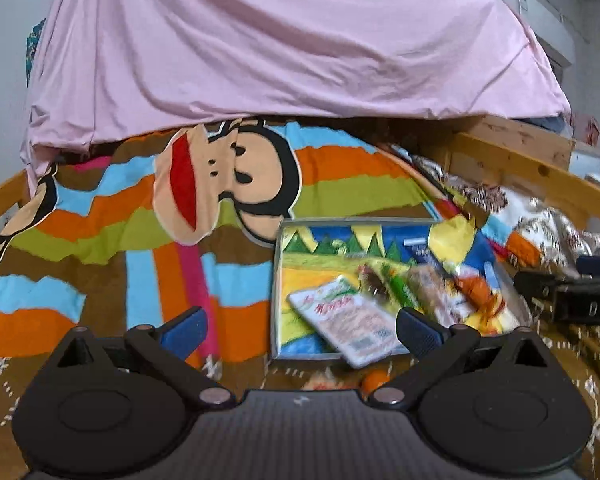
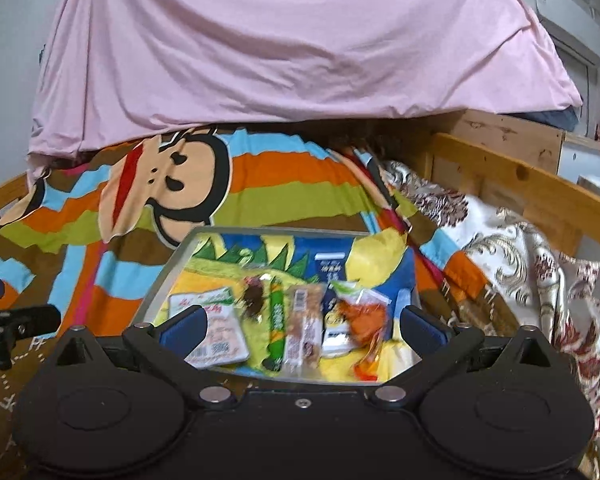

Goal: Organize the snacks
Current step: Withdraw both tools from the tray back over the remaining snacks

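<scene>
Snack packets (image 2: 300, 320) lie side by side in the tray (image 2: 172, 264) on the striped blanket (image 2: 300, 176), long axes running away from the right gripper (image 2: 300, 328); labels blurred, unreadable; both grippers, left gripper (image 1: 300, 330) included, gape empty.

Glossy plastic snack packets (image 2: 300, 320), cloth blanket (image 2: 284, 176)

I count one shallow grey-rimmed tray with a colourful cartoon lining (image 2: 168, 276). In it I make out five snack packets: one flat white pouch (image 2: 216, 328), one green stick (image 2: 277, 320), one brown bar (image 2: 304, 332), one orange wrapper (image 2: 364, 320), one dark blurred piece (image 2: 254, 296).
</scene>
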